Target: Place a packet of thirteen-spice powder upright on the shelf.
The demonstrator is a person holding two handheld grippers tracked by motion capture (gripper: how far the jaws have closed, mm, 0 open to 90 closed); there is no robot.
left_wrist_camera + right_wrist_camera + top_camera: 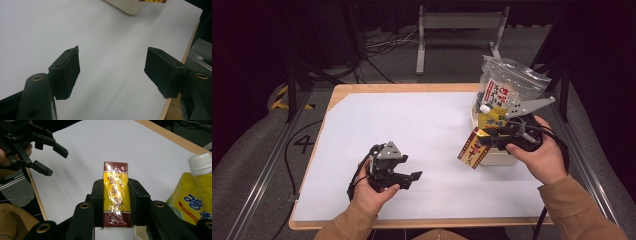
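Right tongs [115,195] raised, clamping packet [116,192]

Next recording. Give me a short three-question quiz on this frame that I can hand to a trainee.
1. True or false: the right tongs are shut on the red and yellow wrapped snack bar.
2. The left tongs are: A) clamped on a bottle, B) open with nothing between them, C) shut on a bag.
3. What sits beside the held bar in the right gripper view?

Key
1. True.
2. B.
3. A yellow pouch with a white screw cap, standing with a clear zip bag of packets in the cream plastic bin.
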